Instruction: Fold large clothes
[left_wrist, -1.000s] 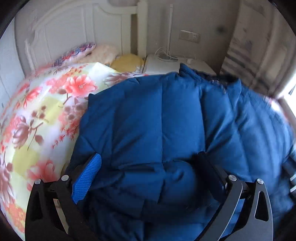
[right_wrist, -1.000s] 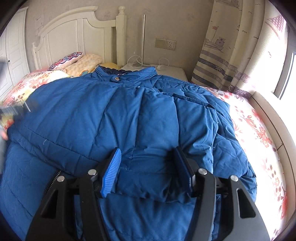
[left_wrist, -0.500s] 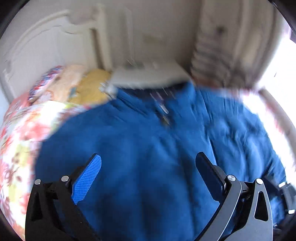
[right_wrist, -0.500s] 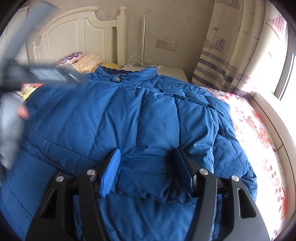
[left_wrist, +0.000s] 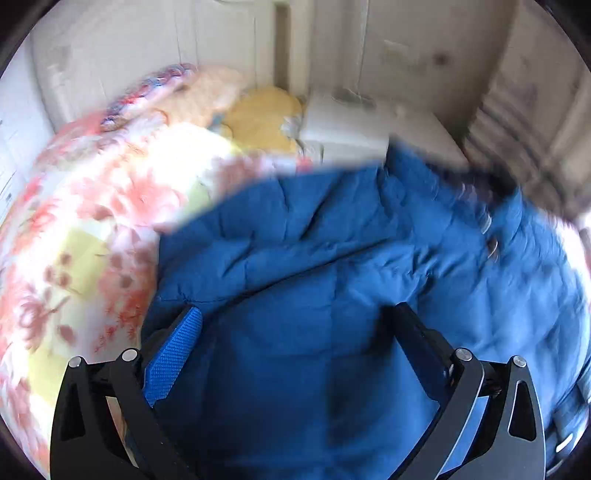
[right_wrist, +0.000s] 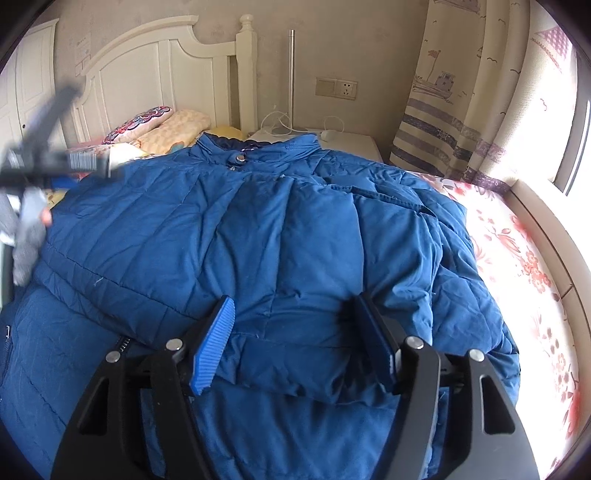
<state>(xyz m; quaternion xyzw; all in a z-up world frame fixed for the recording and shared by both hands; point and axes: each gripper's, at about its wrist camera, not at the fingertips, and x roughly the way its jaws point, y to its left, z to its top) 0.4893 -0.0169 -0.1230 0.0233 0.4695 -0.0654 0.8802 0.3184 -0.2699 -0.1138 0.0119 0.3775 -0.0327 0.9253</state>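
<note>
A large blue padded jacket (right_wrist: 258, 229) lies spread on the bed, collar and snap (right_wrist: 238, 158) toward the headboard. My right gripper (right_wrist: 295, 317) hovers low over its near side. Its jaws are opening, and a puffy folded edge of the jacket lies between the pads without being pinched. My left gripper (left_wrist: 295, 325) is open over the jacket (left_wrist: 332, 258) near its left edge, with nothing held; this view is blurred by motion. In the right wrist view the left gripper (right_wrist: 55, 162) shows as a dark blur at the far left, with a grey-gloved hand (right_wrist: 29, 229).
A floral bedspread (left_wrist: 74, 240) lies beside the jacket on the left, and shows again on the right (right_wrist: 517, 258). Pillows (right_wrist: 173, 127) lean on the white headboard (right_wrist: 155, 74). A white nightstand (right_wrist: 347, 142) with cables, a striped curtain (right_wrist: 461, 92) and a window ledge (right_wrist: 546, 221) bound the far and right sides.
The left gripper swept right across the jacket, then back toward its left edge, staying open. The right gripper's jaws widened slightly around the fold. The left gripper's blur entered the right wrist view.
</note>
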